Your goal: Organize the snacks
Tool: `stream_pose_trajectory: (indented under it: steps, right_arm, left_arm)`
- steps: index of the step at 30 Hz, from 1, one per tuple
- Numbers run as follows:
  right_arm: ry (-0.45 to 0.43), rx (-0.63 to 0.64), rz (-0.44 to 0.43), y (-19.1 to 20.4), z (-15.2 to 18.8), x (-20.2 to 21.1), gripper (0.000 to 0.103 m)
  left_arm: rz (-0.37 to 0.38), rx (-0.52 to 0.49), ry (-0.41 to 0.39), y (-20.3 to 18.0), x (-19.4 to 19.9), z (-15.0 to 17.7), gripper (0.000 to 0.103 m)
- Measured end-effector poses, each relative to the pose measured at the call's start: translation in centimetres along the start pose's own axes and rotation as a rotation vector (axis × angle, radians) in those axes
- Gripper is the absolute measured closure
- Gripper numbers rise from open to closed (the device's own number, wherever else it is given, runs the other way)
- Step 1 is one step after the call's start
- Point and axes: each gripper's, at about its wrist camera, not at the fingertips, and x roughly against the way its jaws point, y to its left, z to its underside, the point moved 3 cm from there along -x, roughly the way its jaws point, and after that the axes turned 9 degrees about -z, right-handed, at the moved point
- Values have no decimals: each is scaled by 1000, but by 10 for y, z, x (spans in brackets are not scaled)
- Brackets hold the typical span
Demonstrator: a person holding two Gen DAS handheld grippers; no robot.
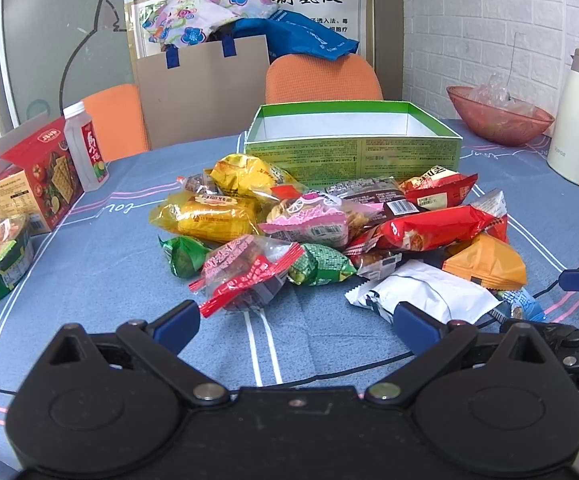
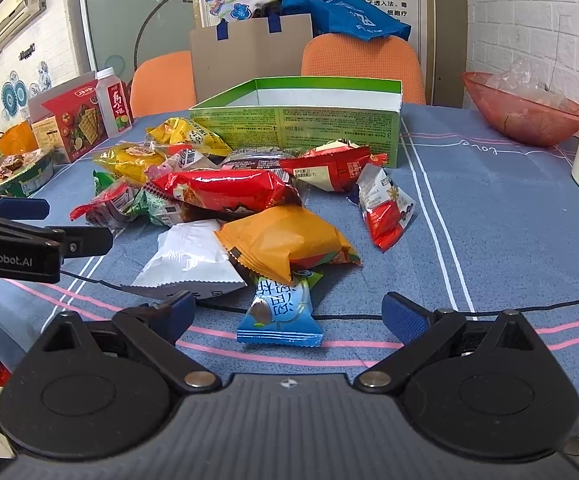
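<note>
Nearest the right wrist lens, the right gripper (image 2: 285, 314) stands spread wide, grasping nothing, with one small light-blue snack packet (image 2: 280, 312) lying on the cloth between its blue pads. Above it sit one orange pillow pack (image 2: 285, 240), one white foil pack (image 2: 187, 258) and one long red wrapper (image 2: 225, 188) in the heap. One empty green cardboard box (image 2: 301, 128) stands behind the pile at upper centre. Bare blue tablecloth (image 2: 509, 216) opens toward the right edge. Left gripper (image 1: 297, 322) is likewise released, before one clear red-trimmed packet (image 1: 249, 276).
</note>
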Motion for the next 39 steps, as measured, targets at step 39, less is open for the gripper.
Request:
stream_pose_trajectory:
  steps: [39]
  right_arm:
    - [-61, 46, -105, 12, -1, 5, 0]
  left_arm:
    - [123, 36, 1, 3, 3, -1, 0]
